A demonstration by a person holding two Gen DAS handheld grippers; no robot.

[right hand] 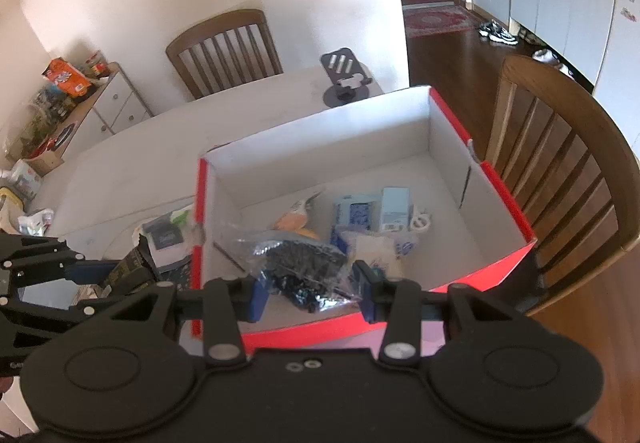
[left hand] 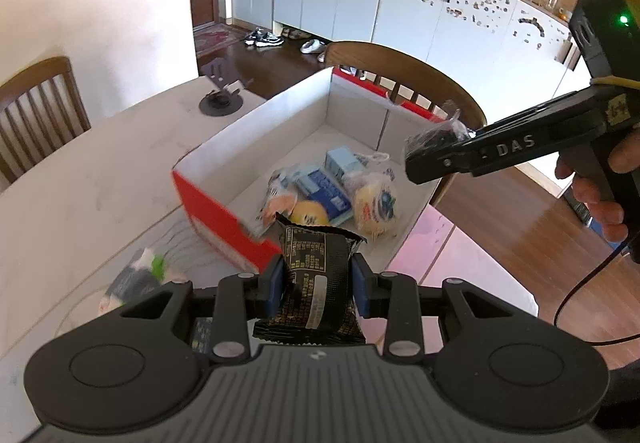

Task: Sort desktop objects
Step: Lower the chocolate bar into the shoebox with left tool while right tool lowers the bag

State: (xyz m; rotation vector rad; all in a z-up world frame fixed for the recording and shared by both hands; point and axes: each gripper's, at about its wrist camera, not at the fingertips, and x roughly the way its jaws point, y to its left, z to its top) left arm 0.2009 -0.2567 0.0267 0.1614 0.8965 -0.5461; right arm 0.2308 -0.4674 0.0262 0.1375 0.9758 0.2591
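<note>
Red box (left hand: pixel 224 221) beyond both sets of fingers, its packets too blurred to read. Left gripper (left hand: pixel 318 285) clamps black packet (left hand: pixel 314 275), print illegible. Right gripper (right hand: pixel 310 293), marked "DAS", pinches clear bag (right hand: pixel 300 263), contents dark, unclear

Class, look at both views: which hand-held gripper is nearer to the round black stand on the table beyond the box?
Left. The left hand-held gripper, gripping a black packet, is on the stand's side of the box. The right hand-held gripper, gripping a clear bag, is over the box's opposite side.
</note>
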